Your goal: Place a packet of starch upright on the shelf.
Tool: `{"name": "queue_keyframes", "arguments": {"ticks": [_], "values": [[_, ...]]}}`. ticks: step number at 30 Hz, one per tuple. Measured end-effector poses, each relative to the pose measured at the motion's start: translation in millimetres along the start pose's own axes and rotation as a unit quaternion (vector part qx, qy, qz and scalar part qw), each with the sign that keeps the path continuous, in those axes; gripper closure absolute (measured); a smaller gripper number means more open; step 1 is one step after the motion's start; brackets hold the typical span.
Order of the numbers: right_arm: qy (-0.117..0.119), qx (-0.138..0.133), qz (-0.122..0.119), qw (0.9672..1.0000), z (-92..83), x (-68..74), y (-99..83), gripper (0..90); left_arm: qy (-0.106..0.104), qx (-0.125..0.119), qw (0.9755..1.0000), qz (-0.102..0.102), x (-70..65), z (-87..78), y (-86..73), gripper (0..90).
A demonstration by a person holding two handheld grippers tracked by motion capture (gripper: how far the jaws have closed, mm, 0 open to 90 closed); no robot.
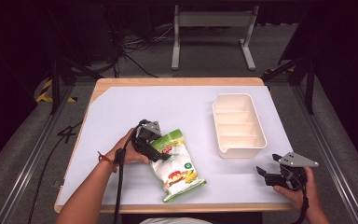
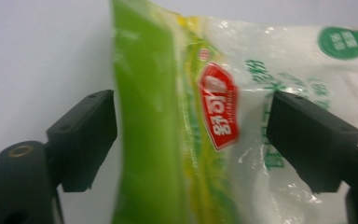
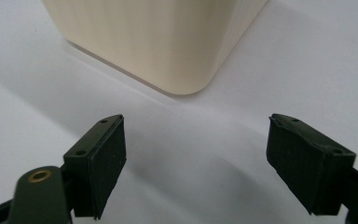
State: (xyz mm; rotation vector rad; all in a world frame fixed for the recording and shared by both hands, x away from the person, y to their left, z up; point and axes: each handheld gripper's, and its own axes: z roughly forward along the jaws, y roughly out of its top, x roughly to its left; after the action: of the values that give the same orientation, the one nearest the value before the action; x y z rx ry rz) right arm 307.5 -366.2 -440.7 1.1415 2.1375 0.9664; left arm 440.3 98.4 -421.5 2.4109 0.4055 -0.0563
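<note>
The left gripper (image 1: 161,148) is at the upper end of the snack bag (image 1: 177,164), and its fingers (image 2: 86,140) are spread wide, one on each side of the green top edge of the bag. They do not pinch it yet. I think the step in hand is to take hold of the bag here. To do it well, the fingers should go a little lower and close on the flat sealed strip, not on the puffed middle, because the film looks slippery and the contents would crush.

The bag lies flat on the table (image 1: 121,107), to the left of the cream divided tray (image 1: 238,125) and well apart from it. It is mostly white with a green top band, a red label and a food picture near its bottom.

The right gripper (image 1: 269,173) waits just beside the near corner of the tray, fingers (image 3: 103,158) spread, holding nothing.
</note>
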Motion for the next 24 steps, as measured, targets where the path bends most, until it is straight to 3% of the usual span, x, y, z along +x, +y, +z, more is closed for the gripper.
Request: {"name": "queue_keyframes", "arguments": {"ticks": [3,5,8,12,14,19,22,24], "values": [[0.001,0.002,0.002,1.0,0.7,-0.3,-0.1,19.6,0.001,0.005,1.0,-0.006,-1.1,-0.1,0.3,28.4],[0.002,0.003,0.0,1.0,0.6,0.1,-0.1,19.6,0.013,0.007,0.9998,-0.013,-2.0,-0.8,0.2,37.4],[0.002,0.002,0.0,1.0,0.2,0.0,-0.1,19.6,0.032,0.008,0.9995,-0.001,-7.2,-1.6,-0.3,55.3],[0.004,0.002,-0.001,1.0,0.4,0.0,-0.2,19.6,0.034,0.009,0.9992,0.02,-16.2,1.7,-0.1,77.0],[0.004,0.002,-0.001,1.0,0.3,-0.2,-0.2,19.6,0.052,0.01,0.9982,0.029,-17.9,2.6,0.6,87.6],[0.003,0.0,0.0,1.0,-0.7,-1.3,-0.5,19.6,0.047,-0.02,0.9985,0.017,-17.3,-4.2,-2.7,88.8],[0.002,0.0,0.002,1.0,-0.6,-1.8,-0.6,19.6,0.06,-0.028,0.9975,0.024,-22.4,-9.5,-1.8,89.0],[0.002,-0.001,0.001,1.0,-1.0,-1.7,-0.5,19.6,0.078,-0.046,0.9951,0.04,-29.4,-15.4,-0.3,89.1]]}}
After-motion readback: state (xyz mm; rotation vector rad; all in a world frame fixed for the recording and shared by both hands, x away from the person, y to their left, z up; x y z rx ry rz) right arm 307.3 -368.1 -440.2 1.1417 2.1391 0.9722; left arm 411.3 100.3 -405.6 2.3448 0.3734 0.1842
